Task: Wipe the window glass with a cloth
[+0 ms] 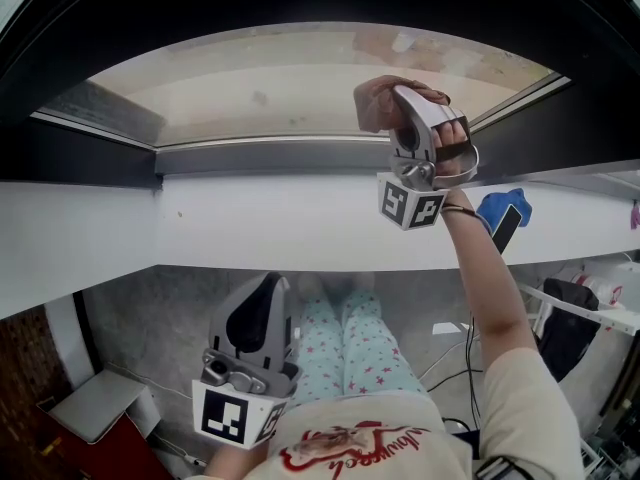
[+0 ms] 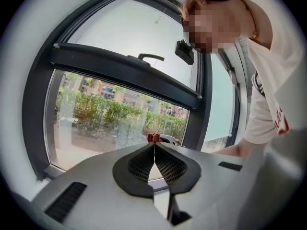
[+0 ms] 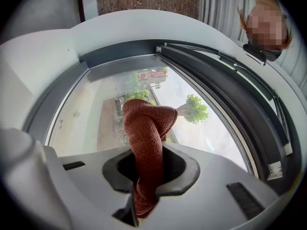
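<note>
Wiping looks to be the step in hand, judged from how things lie. Nearest the person, the left hand-held gripper (image 1: pixel 268 298) hangs low over the lap, well apart from the window. Its own view shows the jaws clenched together with nothing between them, so it takes no part. Red script runs across the shirt (image 1: pixel 345 448) beside it, too curled and cropped to read.

Higher up, the right hand-held gripper (image 3: pixel 146 150) is raised on an outstretched arm to the pane. Its jaws are grasping a rust-red knitted cloth (image 3: pixel 146 128), which stands out past the tips in a folded wad. That wad lies at the window glass (image 3: pixel 91 109), in the lower pane near the frame's bottom rail. It seems to touch, though I cannot tell contact for sure. Faint specks and smears show on the glass to the left of the cloth.

The next move, I judge, calls for steady pressure into the pane and a sideways sweep across those marks, with a firm grip so the cloth does not slip out.

Beyond the glass, a red sign (image 3: pixel 152 74) among trees carries pale lettering too small to read. The square markers on each gripper's cube hold patterns, no words.
</note>
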`<state>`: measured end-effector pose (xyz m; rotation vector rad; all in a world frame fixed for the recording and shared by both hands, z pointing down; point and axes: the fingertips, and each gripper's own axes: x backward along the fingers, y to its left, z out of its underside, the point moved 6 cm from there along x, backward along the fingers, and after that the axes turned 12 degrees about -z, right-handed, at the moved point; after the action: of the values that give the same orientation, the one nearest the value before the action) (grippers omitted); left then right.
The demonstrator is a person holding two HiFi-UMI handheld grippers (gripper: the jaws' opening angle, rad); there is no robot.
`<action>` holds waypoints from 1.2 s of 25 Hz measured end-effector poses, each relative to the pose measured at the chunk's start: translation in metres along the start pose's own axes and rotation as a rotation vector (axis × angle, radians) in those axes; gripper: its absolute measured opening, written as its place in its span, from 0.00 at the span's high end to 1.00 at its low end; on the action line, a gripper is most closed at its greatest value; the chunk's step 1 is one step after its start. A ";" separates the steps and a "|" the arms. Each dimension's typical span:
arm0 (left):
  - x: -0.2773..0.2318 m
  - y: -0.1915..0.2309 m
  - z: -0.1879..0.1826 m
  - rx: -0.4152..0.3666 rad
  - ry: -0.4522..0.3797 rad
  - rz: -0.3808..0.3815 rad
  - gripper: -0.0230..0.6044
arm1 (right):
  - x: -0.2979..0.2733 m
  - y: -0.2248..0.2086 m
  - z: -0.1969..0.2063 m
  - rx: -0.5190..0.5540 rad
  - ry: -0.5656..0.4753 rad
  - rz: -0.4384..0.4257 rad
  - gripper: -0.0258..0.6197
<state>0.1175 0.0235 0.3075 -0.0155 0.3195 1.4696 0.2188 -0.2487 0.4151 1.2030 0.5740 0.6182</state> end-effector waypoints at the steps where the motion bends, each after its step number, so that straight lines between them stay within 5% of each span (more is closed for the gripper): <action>1: 0.000 0.000 0.001 0.001 0.002 0.000 0.93 | 0.000 0.003 0.001 0.003 -0.002 -0.011 0.86; 30: -0.009 0.014 0.028 0.038 0.054 0.002 0.93 | -0.018 0.109 0.011 -0.067 0.096 -0.161 0.82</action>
<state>0.1087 0.0224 0.3389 -0.0238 0.3912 1.4670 0.2001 -0.2428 0.5240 1.0570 0.7182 0.5554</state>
